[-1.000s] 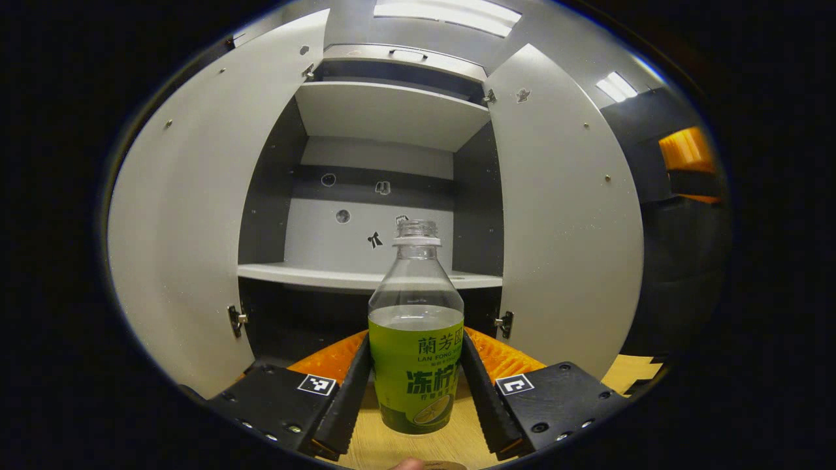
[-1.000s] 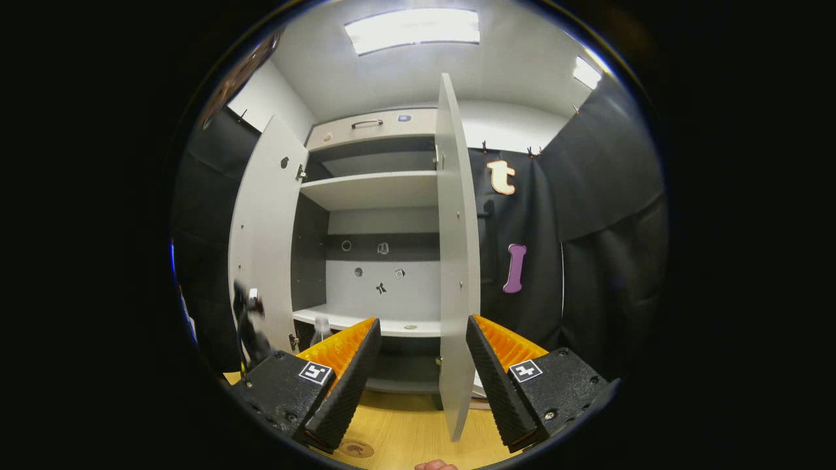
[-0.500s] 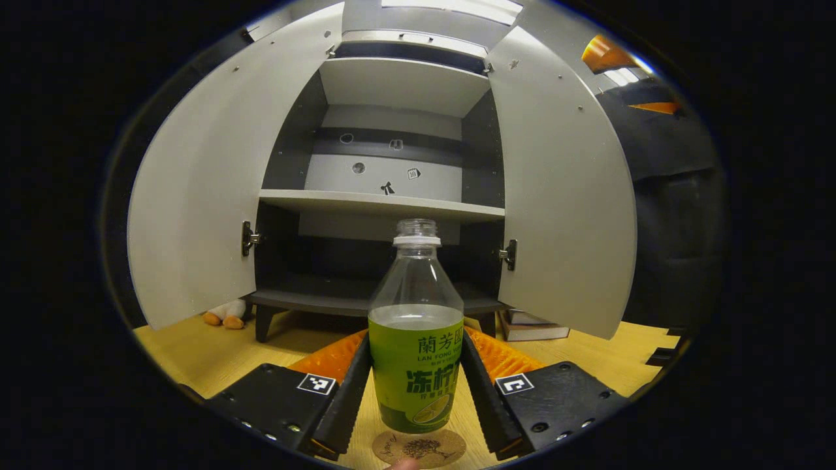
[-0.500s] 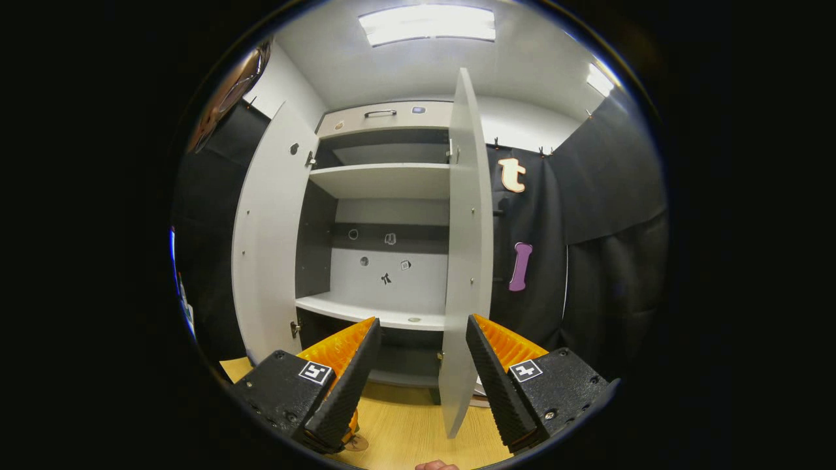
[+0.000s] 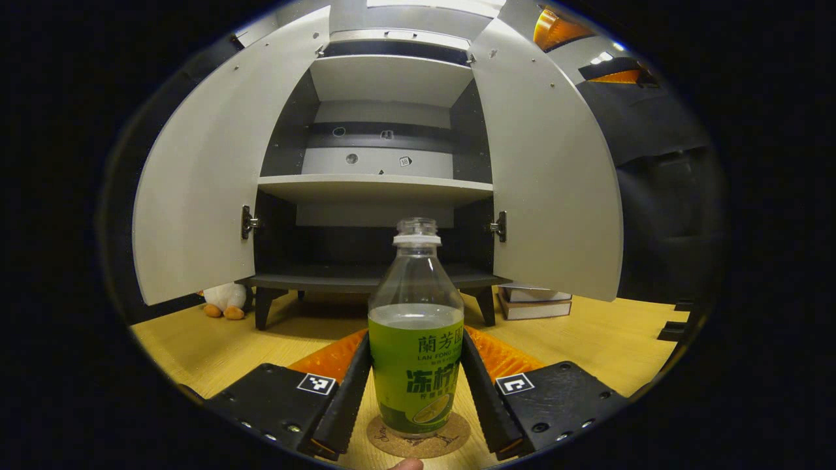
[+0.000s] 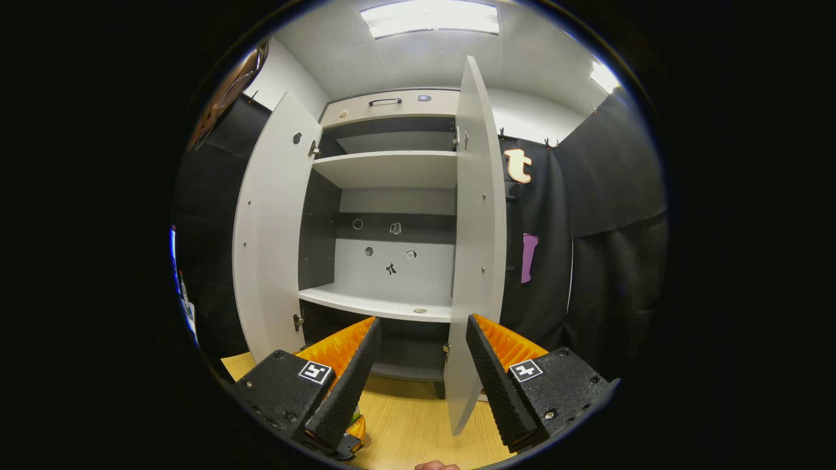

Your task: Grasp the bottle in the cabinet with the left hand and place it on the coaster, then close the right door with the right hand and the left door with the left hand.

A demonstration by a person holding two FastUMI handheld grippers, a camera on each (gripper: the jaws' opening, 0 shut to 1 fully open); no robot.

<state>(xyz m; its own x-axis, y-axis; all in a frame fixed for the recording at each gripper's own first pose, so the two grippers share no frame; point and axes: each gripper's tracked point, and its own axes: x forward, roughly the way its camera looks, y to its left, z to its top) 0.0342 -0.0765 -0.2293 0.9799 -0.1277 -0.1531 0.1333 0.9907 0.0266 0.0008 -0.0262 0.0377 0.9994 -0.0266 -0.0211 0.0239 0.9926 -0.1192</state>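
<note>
A clear bottle (image 5: 416,339) with a green label and green drink stands upright between the two fingers of my left gripper (image 5: 415,391), which is shut on it. Its base rests on or just above a round cork coaster (image 5: 418,438) on the wooden table. Behind it the grey cabinet (image 5: 379,189) has both doors open: left door (image 5: 202,189) and right door (image 5: 548,176). In the right gripper view my right gripper (image 6: 418,378) is open and holds nothing, with the right door's edge (image 6: 473,261) just beyond its fingers and the left door (image 6: 271,241) swung wide.
A plush toy (image 5: 222,301) lies on the table under the left door. Stacked books (image 5: 532,303) sit beside the cabinet's right leg. A small round thing (image 6: 420,311) rests on the middle shelf. Black cloth hangs to the right of the cabinet.
My left gripper has come down and back from the cabinet with the bottle, which now sits over the coaster. The right gripper has drifted slightly, staying open.
</note>
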